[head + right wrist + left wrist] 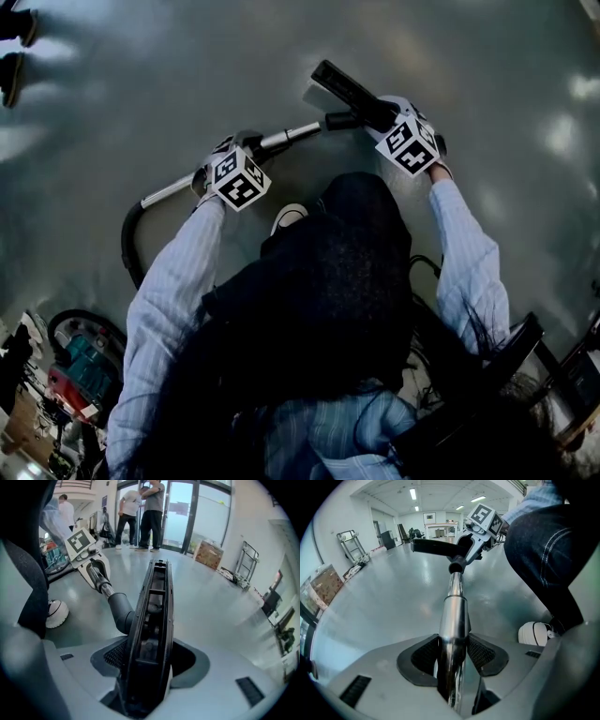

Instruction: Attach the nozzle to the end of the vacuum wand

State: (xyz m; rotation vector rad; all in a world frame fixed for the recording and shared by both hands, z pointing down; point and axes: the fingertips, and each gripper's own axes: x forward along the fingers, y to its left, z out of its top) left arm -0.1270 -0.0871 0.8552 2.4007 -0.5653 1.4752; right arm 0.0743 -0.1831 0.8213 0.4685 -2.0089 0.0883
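A person in a pale striped shirt is bending over a glossy grey floor (487, 56) with a tool in each hand. The left tool (246, 150) is clamping the shiny metal vacuum wand (286, 139); in the left gripper view the tube is running straight up between the jaws, and both dark pads are pressing against its sides. The right tool (382, 114) is gripping the black nozzle (345, 90), the flat floor head, across its narrow thickness. In the right gripper view the head is standing on edge between the jaws with its ribbed underside facing the camera. Both tools are pointing steeply down toward the floor.

The nozzle is sitting at the far end of the wand. Its dark angled neck (121, 612) is meeting the tube's tip, though how far it is seated I cannot tell.

From the wand's near end a black hose (131, 239) is curving back toward a teal and red vacuum body (82, 367) at the lower left. A white shoe (289, 217) is showing just behind the wand. Across the room two people (140, 513) are standing by glass doors, and a cardboard box (208, 554) is resting near the wall.
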